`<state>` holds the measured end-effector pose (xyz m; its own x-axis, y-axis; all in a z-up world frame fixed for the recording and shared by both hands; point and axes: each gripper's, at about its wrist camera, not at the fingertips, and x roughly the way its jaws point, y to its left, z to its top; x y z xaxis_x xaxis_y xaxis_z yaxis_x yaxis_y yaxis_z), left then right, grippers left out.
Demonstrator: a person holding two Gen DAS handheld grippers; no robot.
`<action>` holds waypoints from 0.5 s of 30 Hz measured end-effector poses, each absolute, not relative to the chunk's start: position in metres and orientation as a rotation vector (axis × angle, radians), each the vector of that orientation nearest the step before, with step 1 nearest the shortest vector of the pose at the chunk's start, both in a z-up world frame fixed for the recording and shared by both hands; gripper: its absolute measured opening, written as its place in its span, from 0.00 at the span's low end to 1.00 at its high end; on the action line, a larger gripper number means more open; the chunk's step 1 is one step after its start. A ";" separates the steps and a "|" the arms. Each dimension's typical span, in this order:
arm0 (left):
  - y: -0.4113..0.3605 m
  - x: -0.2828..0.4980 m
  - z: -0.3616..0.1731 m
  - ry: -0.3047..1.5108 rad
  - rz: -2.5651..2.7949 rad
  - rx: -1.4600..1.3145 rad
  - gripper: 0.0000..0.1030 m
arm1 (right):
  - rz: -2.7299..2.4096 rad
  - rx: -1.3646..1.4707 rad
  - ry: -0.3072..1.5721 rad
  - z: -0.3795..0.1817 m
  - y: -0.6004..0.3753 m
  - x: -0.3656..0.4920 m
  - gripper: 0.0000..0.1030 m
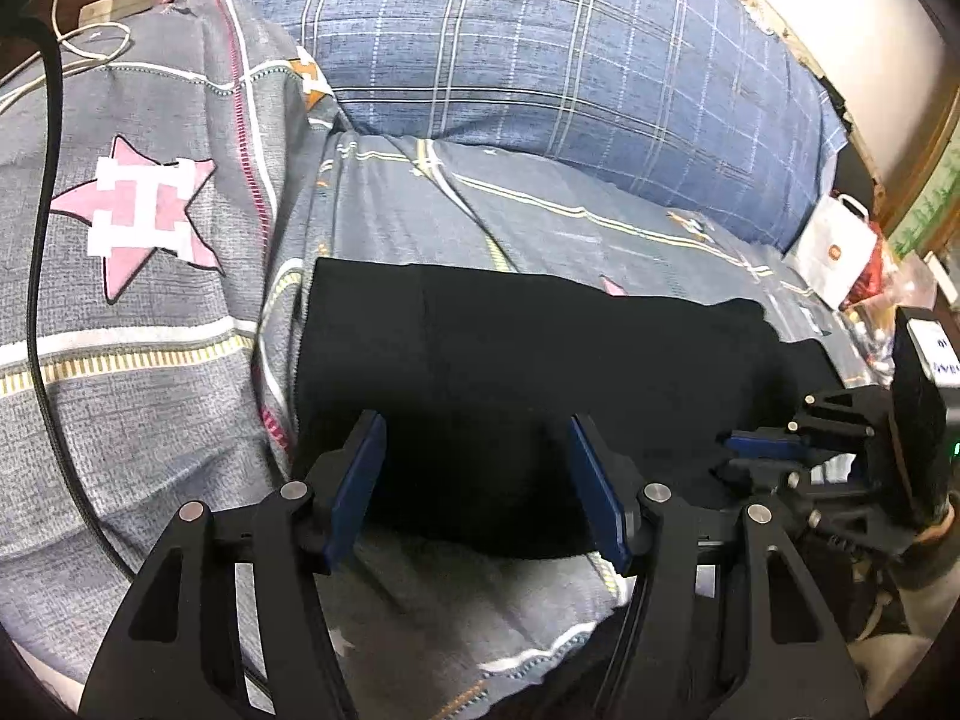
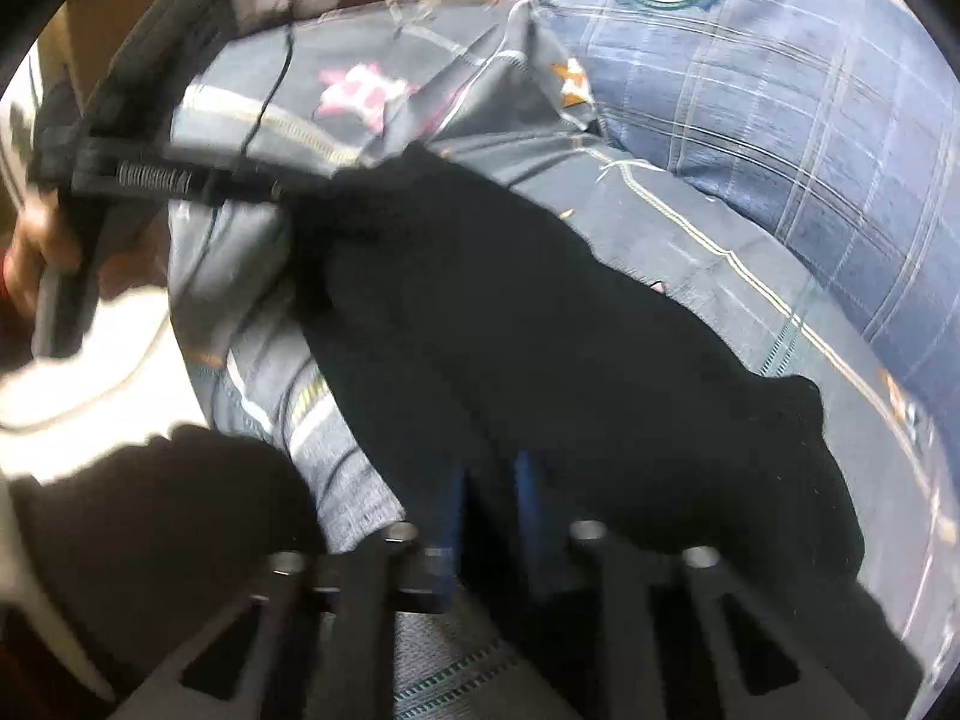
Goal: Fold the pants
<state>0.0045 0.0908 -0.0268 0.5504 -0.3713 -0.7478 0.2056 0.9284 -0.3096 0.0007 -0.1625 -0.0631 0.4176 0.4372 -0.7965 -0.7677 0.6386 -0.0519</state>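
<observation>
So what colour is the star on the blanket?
Pink and white star, clearest in the left wrist view.

Blurred right-wrist view; pants (image 2: 540, 330) edges indistinct

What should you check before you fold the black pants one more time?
1. Pants lie flat on the bed: ok.
2. Left gripper open over the near edge: ok.
3. Right gripper shut on the pants: cannot tell, the picture is blurred.
4. Cable off the pants: ok.
5. Bag off the pants: ok.
</observation>
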 end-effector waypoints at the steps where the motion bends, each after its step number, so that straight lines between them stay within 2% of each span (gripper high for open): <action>1: 0.092 0.002 -0.025 0.930 -0.347 -0.202 0.59 | 0.803 -0.425 0.845 -0.059 -0.166 -0.001 0.06; 4: 0.096 -0.009 -0.017 0.923 -0.367 -0.232 0.59 | 0.867 -0.425 0.860 -0.050 -0.167 -0.017 0.01; 10: 0.095 -0.023 -0.007 0.894 -0.359 -0.210 0.59 | 0.796 -0.470 0.800 -0.055 -0.162 -0.023 0.01; 13: 0.094 -0.024 -0.005 0.896 -0.368 -0.230 0.60 | 0.813 -0.468 0.778 -0.048 -0.162 -0.023 0.05; 15: 0.093 -0.023 -0.007 0.905 -0.375 -0.257 0.71 | 0.816 -0.523 0.764 -0.049 -0.153 -0.026 0.14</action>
<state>-0.0232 0.0927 -0.0072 0.5599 -0.4210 -0.7136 0.2074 0.9051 -0.3713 -0.0264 -0.1533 -0.0493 0.4509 0.4484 -0.7718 -0.7995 0.5873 -0.1259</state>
